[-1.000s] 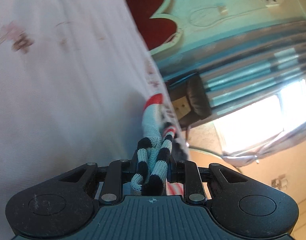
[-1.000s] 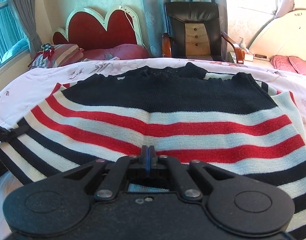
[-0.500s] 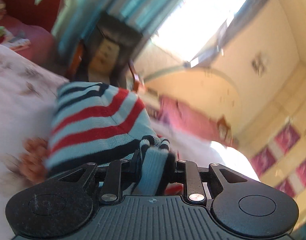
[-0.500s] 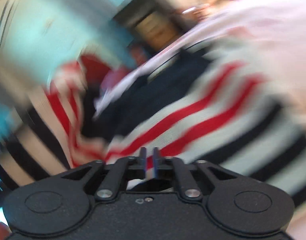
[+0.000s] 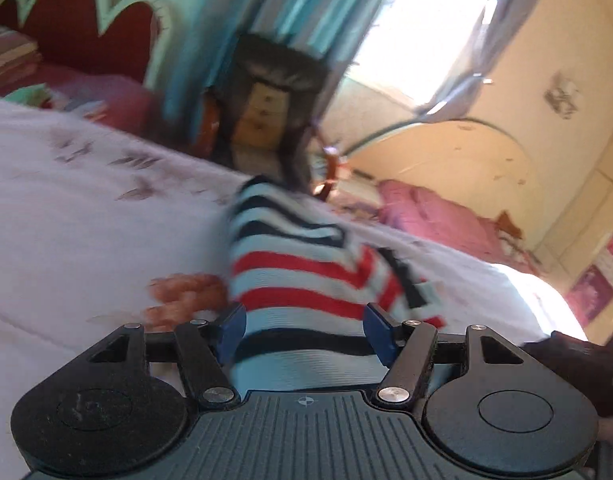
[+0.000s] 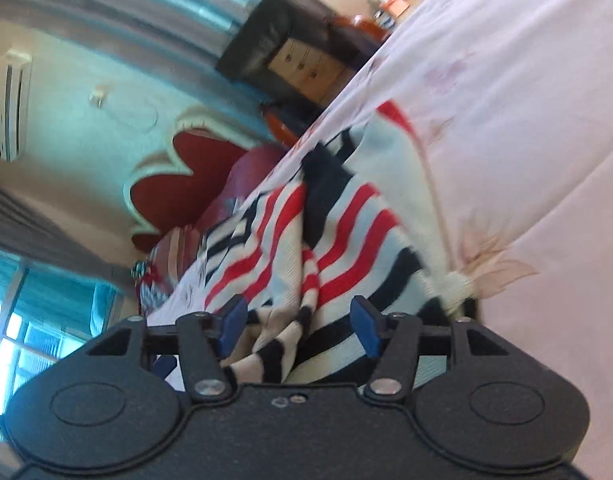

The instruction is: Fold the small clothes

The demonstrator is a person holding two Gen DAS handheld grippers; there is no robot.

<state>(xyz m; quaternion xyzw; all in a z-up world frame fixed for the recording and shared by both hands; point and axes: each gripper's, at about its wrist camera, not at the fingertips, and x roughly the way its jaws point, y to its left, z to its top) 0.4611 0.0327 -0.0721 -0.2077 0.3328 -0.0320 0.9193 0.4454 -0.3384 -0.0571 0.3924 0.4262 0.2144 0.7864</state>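
A knitted sweater (image 5: 302, 276) with red, white and navy stripes lies folded over on a pale floral bedspread (image 5: 86, 216). My left gripper (image 5: 305, 330) hovers just over its near end with the jaws opening; striped knit shows between the blue pads (image 5: 232, 326), and they do not press on it. In the right wrist view the same sweater (image 6: 346, 232) lies bunched, a striped sleeve trailing up between the fingers. My right gripper (image 6: 298, 326) is also opening, its pads (image 6: 366, 320) apart and clear of the cloth.
A red scalloped headboard (image 5: 86, 28) and pink pillows (image 5: 102, 96) stand at the bed's head. A dark armchair (image 5: 266, 104) sits beside the bed by teal curtains. A second bed with pink pillows (image 5: 434, 216) lies to the right. Part of the right gripper (image 5: 578, 364) shows at the edge.
Both grippers have let go of the sweater and spread their jaws. Both wrists rolled and swung sideways, and the sweater's side now lies folded over the body.
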